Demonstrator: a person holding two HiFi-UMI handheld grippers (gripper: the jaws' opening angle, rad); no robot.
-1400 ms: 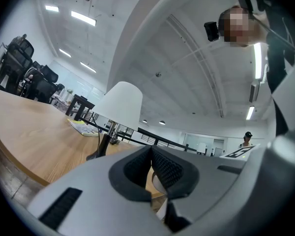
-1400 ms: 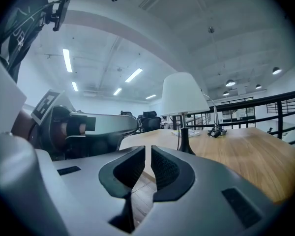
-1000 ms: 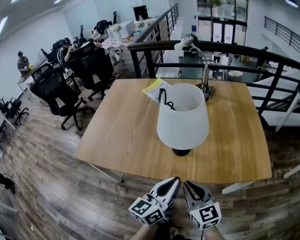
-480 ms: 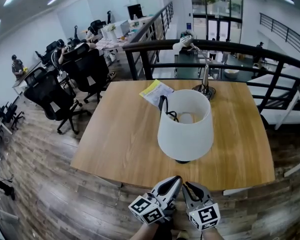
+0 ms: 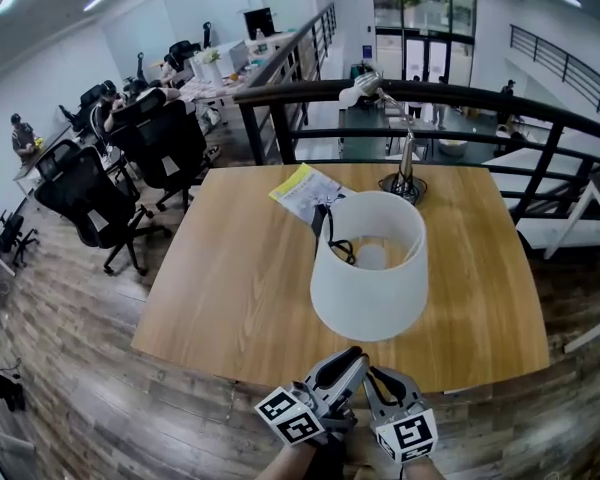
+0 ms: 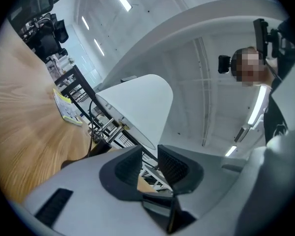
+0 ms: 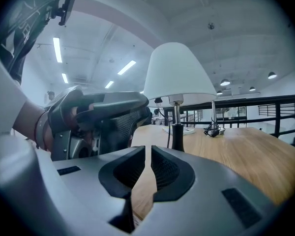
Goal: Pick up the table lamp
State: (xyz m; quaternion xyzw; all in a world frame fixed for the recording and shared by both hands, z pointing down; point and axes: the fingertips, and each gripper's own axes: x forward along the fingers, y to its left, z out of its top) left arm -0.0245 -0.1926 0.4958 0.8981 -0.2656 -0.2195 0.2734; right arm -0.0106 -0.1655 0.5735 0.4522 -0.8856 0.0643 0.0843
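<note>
**Lamp untouched: approach only**

Table lamp point(image 5: 370, 268) stands upright on the desk point(image 5: 230, 268), centre of the head view, close to the desk's near edge. Both grippers sit at bottom centre, short of it. Left gripper point(image 5: 346, 362) — jaws have just been opening, now part-way apart, nothing between them. Right gripper point(image 5: 378, 372) — closed, empty. Judged: reach, grip and lift all remain.

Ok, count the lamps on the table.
2: the white-shaded table lamp near the front edge; the slim desk lamp at the far edge. The first may hide another.
</note>
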